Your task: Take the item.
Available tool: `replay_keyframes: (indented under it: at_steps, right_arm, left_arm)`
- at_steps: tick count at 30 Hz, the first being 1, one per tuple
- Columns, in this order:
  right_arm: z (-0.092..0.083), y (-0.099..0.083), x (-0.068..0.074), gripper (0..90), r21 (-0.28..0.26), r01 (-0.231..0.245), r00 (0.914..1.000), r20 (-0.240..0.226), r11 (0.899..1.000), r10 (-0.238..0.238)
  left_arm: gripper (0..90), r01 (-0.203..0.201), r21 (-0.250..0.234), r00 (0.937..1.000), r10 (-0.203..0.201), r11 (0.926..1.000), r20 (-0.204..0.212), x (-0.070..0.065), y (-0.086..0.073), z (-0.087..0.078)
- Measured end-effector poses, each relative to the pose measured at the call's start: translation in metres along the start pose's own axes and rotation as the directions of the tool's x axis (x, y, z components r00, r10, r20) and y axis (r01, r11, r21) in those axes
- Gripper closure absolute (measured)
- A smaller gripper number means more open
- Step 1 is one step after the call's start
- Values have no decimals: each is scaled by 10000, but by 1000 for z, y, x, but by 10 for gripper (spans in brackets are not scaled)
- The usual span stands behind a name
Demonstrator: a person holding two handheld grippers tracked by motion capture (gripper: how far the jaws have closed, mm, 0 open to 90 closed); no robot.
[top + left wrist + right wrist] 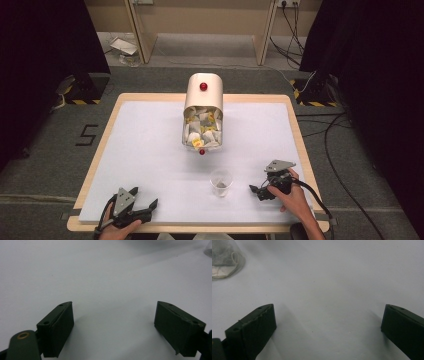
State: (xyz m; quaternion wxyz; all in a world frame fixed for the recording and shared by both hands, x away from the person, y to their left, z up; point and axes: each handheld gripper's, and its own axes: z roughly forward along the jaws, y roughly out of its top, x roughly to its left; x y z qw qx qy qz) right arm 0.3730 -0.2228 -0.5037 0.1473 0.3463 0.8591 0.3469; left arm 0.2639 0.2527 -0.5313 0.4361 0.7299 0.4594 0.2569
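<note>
While both grippers sit at the table's [150,125] near edge, the clear plastic cup [220,182] stands upright between them, closer to the right gripper [260,190], w/ a tea bag inside. Left gripper [145,198], by the near-left corner, has jaws spread wide, nothing between; right one's wide too, empty. Cream box [203,111] w/ tea bags lies open mid-table, toward far edge.

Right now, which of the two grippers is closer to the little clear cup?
The right gripper. It sits just beside the clear cup, which has a tea bag inside, while the left gripper rests farther off near the table's front left edge.
</note>
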Motion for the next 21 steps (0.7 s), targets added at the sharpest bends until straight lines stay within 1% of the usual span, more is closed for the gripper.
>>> replay_keyframes:
  at_steps: [1, 2, 3, 21]
  right_arm:
    - [0, 0, 0, 4, 0, 0, 10000, 0, 10000, 0]
    - [0, 0, 0, 4, 4, 7, 10000, 2, 10000, -7]
    - [0, 0, 0, 4, 1, -3, 10000, -1, 10000, 3]
    - [0, 0, 0, 4, 2, -9, 10000, -5, 10000, 9]
  left_arm:
    - [152, 0, 0, 10000, 0, 10000, 0, 0, 0, 0]
    - [152, 74, -110, 9999, -75, 9999, -132, -2, -2, -1]
    - [153, 103, -161, 9998, -106, 9998, -160, -2, -2, -1]
    - [152, 120, -159, 9998, -122, 9998, -127, -2, -3, -1]
